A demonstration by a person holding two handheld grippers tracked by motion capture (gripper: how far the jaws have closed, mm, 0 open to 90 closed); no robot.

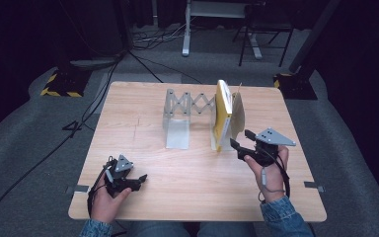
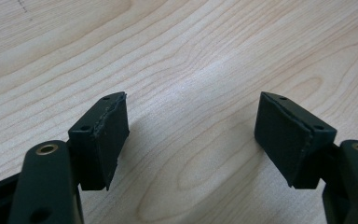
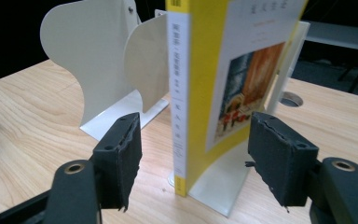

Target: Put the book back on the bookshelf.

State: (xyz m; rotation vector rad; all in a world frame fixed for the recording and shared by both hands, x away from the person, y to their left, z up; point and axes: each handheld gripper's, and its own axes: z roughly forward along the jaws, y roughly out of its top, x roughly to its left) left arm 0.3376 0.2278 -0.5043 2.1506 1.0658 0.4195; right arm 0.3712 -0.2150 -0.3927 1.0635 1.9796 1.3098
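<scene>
A yellow book (image 1: 222,116) stands upright at the right end of an expanding metal book rack (image 1: 177,131) in the middle of the wooden table (image 1: 143,143). My right gripper (image 1: 240,139) is held just in front of the book, open. In the right gripper view the book's white-and-yellow spine (image 3: 181,93) stands ahead of the gap between the pads (image 3: 121,158), on the rack's pale base plate (image 3: 223,182). Near the table's front left, my left gripper (image 1: 140,180) is open over bare wood, with nothing between its pads (image 2: 105,135).
Cream divider plates (image 3: 84,56) of the rack rise left of the book. A round hole (image 3: 289,99) is cut in the tabletop behind it. Beyond the table are grey carpet, cables (image 1: 98,98), a striped stand base (image 1: 56,89) and chair legs (image 1: 256,47).
</scene>
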